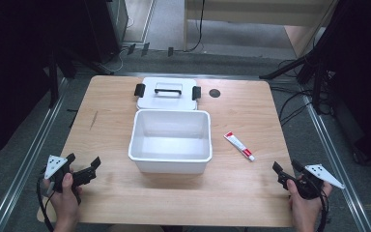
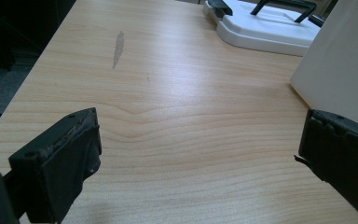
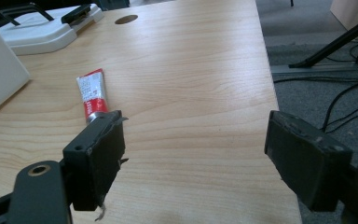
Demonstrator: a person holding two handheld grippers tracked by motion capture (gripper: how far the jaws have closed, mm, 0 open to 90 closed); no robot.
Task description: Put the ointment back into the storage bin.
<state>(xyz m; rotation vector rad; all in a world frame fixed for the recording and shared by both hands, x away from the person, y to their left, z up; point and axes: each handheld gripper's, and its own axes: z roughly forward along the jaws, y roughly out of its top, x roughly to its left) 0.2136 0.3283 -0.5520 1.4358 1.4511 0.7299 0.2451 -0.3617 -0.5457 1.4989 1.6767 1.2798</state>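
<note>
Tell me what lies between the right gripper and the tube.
Nothing: bare table separates the right gripper from the tube, as the high view shows.

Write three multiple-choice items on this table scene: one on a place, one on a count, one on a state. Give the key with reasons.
1. Where does the red-and-white tube lie?
A. inside the white box
B. on the table, right of the white box
C. on the lid

2. How many black latches show on the lid?
A. two
B. none
C. four

3. How is the white box?
A. shut
B. tipped over
C. open and empty

Key: B, the tube rests on bare wood beside the box; A, one latch sits at each end of the lid; C, the lid lies behind the box and its inside is bare.
</note>
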